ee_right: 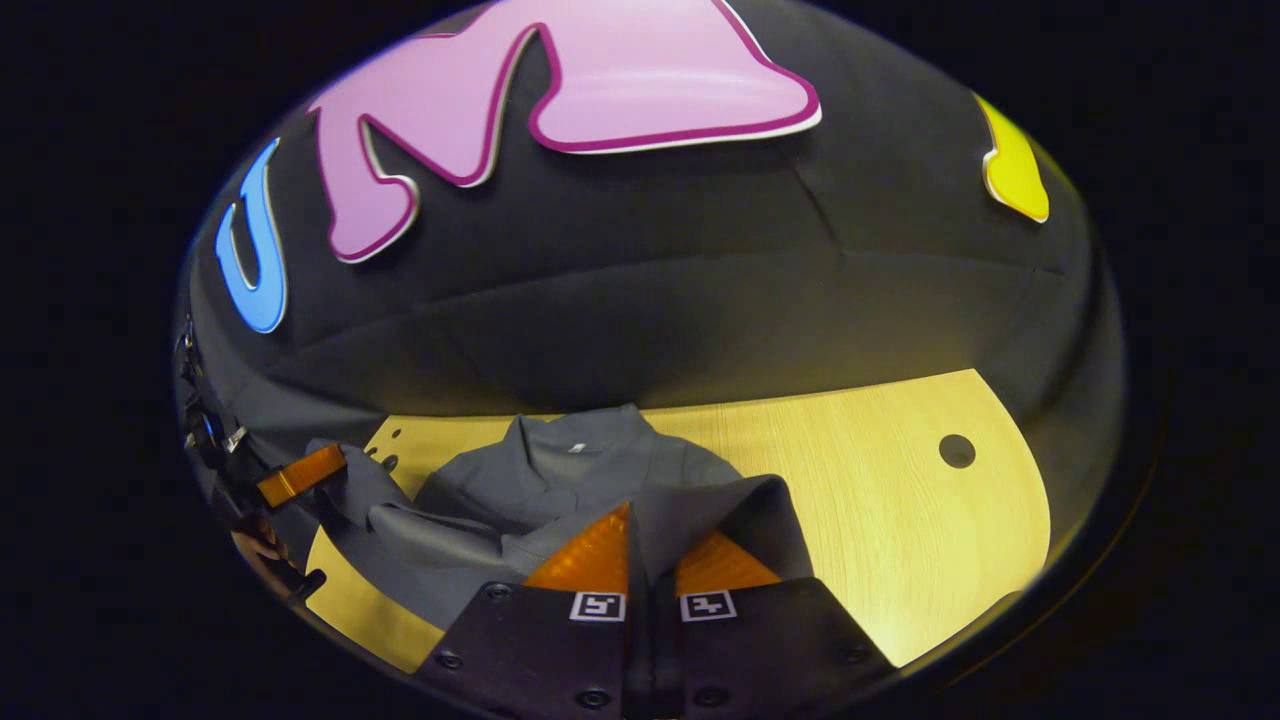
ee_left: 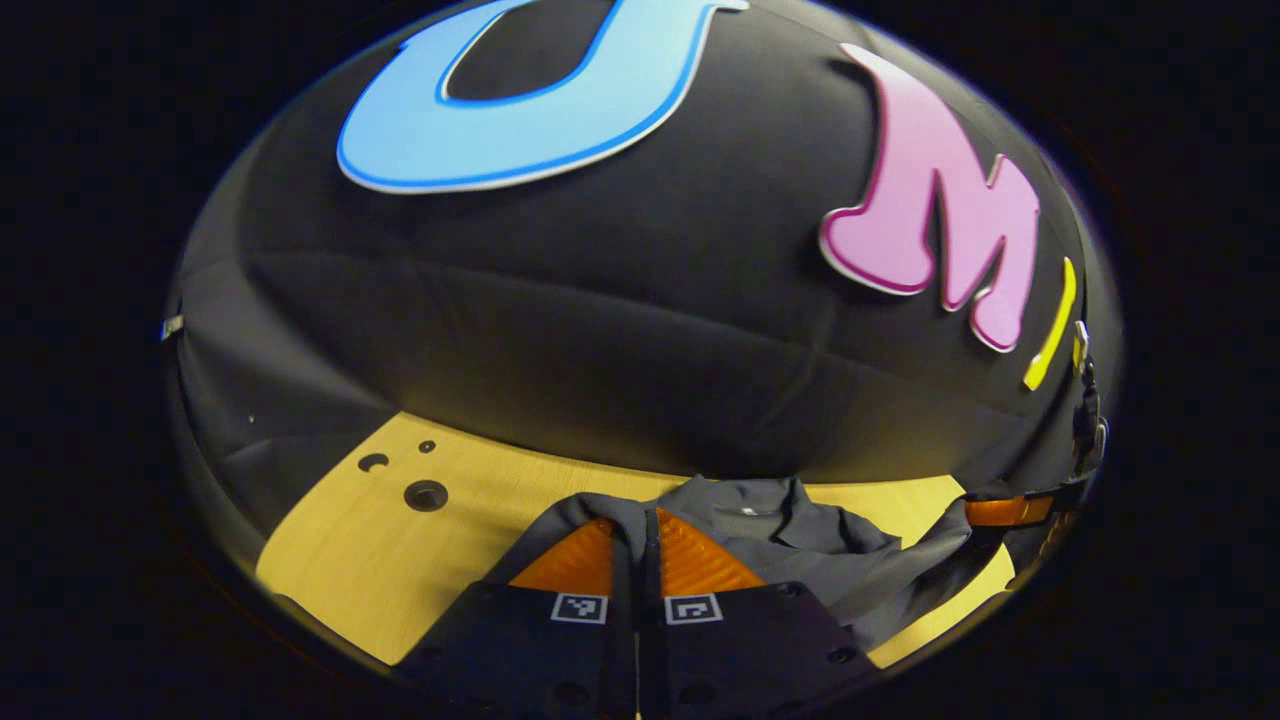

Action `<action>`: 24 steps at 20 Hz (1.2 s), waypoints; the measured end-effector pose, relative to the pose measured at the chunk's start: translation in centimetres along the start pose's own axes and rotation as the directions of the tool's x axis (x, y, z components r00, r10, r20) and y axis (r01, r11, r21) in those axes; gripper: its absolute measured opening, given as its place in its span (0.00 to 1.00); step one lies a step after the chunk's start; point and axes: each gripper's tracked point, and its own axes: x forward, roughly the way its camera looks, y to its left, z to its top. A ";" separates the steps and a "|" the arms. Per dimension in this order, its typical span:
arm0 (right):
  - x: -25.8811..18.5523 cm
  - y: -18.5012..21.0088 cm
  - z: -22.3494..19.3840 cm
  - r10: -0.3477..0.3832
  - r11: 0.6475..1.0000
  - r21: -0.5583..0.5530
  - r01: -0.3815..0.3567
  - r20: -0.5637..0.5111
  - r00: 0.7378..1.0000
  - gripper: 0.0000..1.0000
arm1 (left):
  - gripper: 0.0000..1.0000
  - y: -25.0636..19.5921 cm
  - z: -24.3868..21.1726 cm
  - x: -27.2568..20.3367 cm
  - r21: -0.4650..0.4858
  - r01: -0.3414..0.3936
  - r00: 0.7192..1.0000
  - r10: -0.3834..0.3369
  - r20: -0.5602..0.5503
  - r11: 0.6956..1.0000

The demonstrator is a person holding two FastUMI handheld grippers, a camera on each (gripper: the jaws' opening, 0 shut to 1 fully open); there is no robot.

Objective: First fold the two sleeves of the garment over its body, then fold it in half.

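the left gripper [ee_left: 636, 545], low centre of the left gripper view, has its two fingers drawn together with a fold of the grey garment [ee_left: 790, 535] pinched between them. the right gripper [ee_right: 652, 545], low centre of the right gripper view, is likewise clamped on a raised flap of that cloth. the garment lies on the wooden table [ee_right: 880, 500], collar toward the booth wall, spread between the two grippers; each gripper also shows at the far edge of the other's view, holding cloth up there too. judging by this, the fold in half is under way. the risk: only thin edges seem caught, so uneven lifting could let one corner slip out, or drag the folded sleeves loose and skew the fold
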 end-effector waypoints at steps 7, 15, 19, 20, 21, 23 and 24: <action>6.8 -2.0 -1.0 -0.084 0.996 -0.015 0.084 -0.008 0.996 0.05 | 0.08 1.5 -3.7 6.1 0.076 -0.028 0.997 0.033 -0.067 0.997; 6.7 -1.8 -2.7 -0.103 0.994 -0.029 0.102 -0.048 0.994 0.32 | 0.39 0.9 -2.9 5.3 0.163 -0.058 0.995 0.070 -0.066 0.985; 4.3 -1.2 -2.5 -0.103 0.993 -0.066 0.101 -0.035 0.994 0.88 | 0.82 1.9 0.2 2.2 0.203 -0.116 0.993 0.116 0.013 0.972; 3.3 -1.5 -2.1 -0.122 0.987 -0.104 0.120 -0.011 0.992 1.00 | 0.96 1.7 1.0 1.1 0.216 -0.115 0.993 0.111 0.031 0.970; 2.3 -1.5 -1.6 -0.138 0.981 -0.139 0.139 0.018 0.990 1.00 | 0.97 1.8 1.8 -0.4 0.231 -0.123 0.992 0.114 0.055 0.965; -0.5 -1.0 -0.6 -0.147 0.969 -0.188 0.158 0.071 0.987 1.00 | 0.96 1.7 3.4 -3.4 0.242 -0.137 0.988 0.116 0.100 0.961; -2.0 -0.7 0.0 -0.148 0.964 -0.206 0.167 0.101 0.984 1.00 | 0.96 1.1 4.0 -5.2 0.238 -0.133 0.987 0.107 0.120 0.962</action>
